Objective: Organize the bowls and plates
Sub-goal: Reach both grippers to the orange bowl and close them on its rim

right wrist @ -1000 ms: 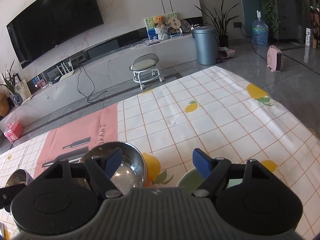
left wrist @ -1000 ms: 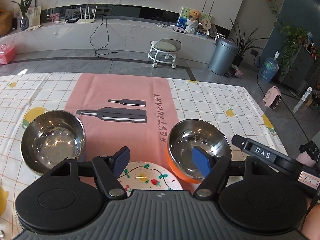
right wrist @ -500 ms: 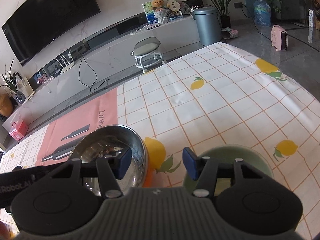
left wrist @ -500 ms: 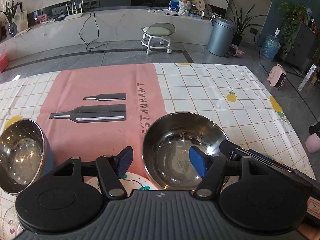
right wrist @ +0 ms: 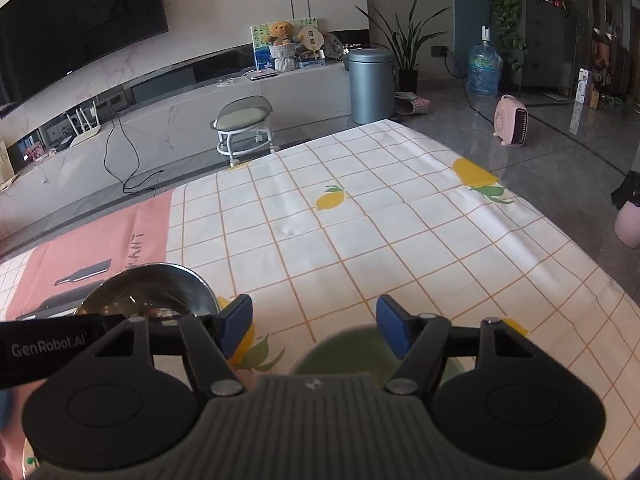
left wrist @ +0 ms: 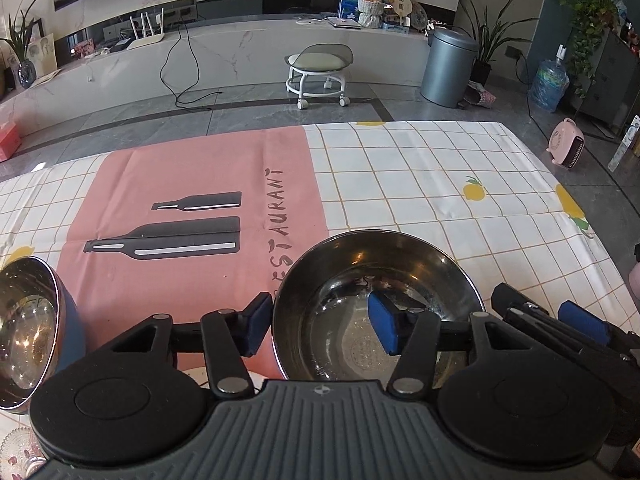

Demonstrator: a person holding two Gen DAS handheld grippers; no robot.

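Early in the sorting, by the look of it: nothing stacked or nested yet. Steel bowl standing on the tablecloth by the pink panel, second steel bowl with a blue outside well apart at the left edge, green bowl low in the right wrist view.

Left gripper straddling the near-left rim of the steel bowl, one pad outside, one inside; jaws just closing, part open, not yet pressing on the wall. Right gripper over the green bowl's far rim, jaws apart and just widening, nothing pinched.

Left to do: grasp, lift, nest all bowls, stack plates.

Hidden: green bowl mostly behind the gripper body; a plate edge only peeking out bottom left; orange underside of the steel bowl out of sight
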